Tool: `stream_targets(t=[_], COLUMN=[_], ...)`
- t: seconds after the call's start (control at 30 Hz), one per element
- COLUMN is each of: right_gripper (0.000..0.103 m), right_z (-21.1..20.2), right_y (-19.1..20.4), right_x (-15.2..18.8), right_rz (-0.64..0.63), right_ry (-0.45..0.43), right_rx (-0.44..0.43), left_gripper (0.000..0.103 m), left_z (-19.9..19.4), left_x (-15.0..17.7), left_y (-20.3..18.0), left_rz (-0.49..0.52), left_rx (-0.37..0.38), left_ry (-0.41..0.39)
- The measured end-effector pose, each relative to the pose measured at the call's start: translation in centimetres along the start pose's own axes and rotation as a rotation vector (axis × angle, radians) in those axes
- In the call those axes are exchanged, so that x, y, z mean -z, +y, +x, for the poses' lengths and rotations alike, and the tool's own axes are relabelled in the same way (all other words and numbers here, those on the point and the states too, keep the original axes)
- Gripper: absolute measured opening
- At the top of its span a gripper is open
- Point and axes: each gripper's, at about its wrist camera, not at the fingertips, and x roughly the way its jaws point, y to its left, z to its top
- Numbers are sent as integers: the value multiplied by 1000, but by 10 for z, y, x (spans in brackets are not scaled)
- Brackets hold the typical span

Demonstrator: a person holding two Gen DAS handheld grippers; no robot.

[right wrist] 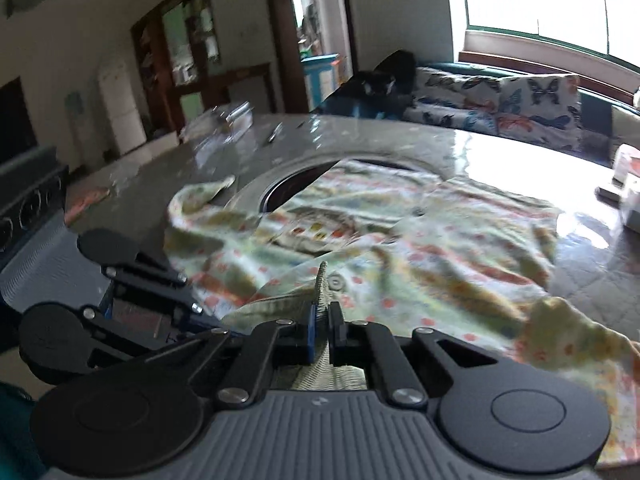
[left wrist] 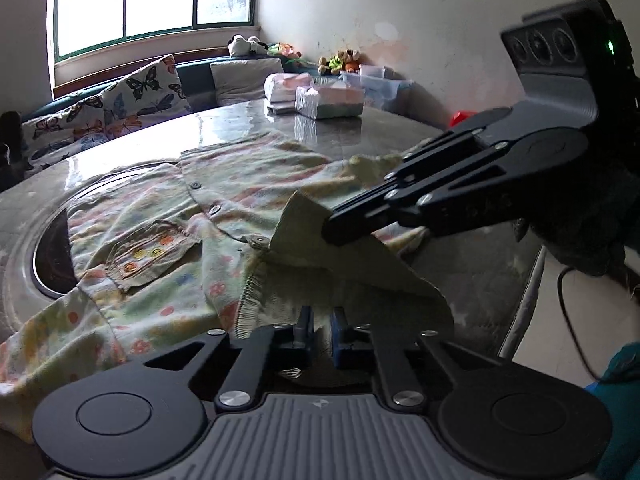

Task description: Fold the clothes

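Note:
A pale yellow children's shirt (left wrist: 168, 248) with orange and blue flower dots, buttons and a chest pocket lies spread on the grey marble table (left wrist: 248, 120). It also shows in the right wrist view (right wrist: 440, 248). My left gripper (left wrist: 320, 330) is shut on the shirt's ribbed hem near the table's front edge. My right gripper (left wrist: 332, 232) comes in from the right and is shut on the raised collar edge. In the right wrist view my right gripper (right wrist: 324, 328) pinches a fold of the cloth, and the left gripper (right wrist: 132, 300) sits close at its left.
A round dark recess (left wrist: 52, 256) in the table lies partly under the shirt. Tissue packs (left wrist: 328, 100) stand at the table's far side. A butterfly cushion (left wrist: 136, 92) and soft toys sit on the window bench. The table edge runs along the right.

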Motion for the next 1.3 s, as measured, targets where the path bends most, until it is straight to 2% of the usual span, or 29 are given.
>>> stream_targets(t=[0.13,0.2,0.27,0.3,0.33,0.43,0.47,0.53,0.63,0.73,0.87,1.0,1.13,1.3], right_gripper=[5,5,5,5,5,5,5,5,5,5,5,5,5,5], right_z=[-11,-14,-14,-13,-12,-12,-12,-11,-10,-11,-12,-10,-7,-6], right_y=[-10,-13,-14,-13,-11,-7,-5,-4,-5,-5,-5,-5,-5,0], right_x=[-4,-5,-6,-6,-6,-6,-6,-7,-6,-5,-3,-4,-3,-3], right_rz=[41,50,53,52,51,30,23,17,22,25,28,24,18,1], right_ry=[-35,-45,-47,-47,-46,-46,-46,-43,-39,-40,-39,-32,-18,-13], right_rx=[15,12,18,19,19,13,12,10,10,12,17,15,10,-1], left_gripper=[5,5,0,1,1,1,1,2,3,3,3,3,3,12], left_z=[-3,-6,-8,-5,0,12,11,-1,-20,-16,7,27,37,20], left_x=[-4,-7,-9,-8,-7,-2,-1,-1,-9,-19,-21,-18,-14,-10], left_y=[7,12,16,18,17,11,11,11,19,35,50,54,47,40], left_rz=[-108,-166,-224,-249,-253,-211,-210,-194,-181,-230,-271,-282,-207,-183], left_rx=[77,149,224,267,280,225,225,225,177,90,6,3,2,-4], left_ry=[-42,-78,-110,-103,-86,-17,-17,-59,-147,-157,-112,-78,-42,-46])
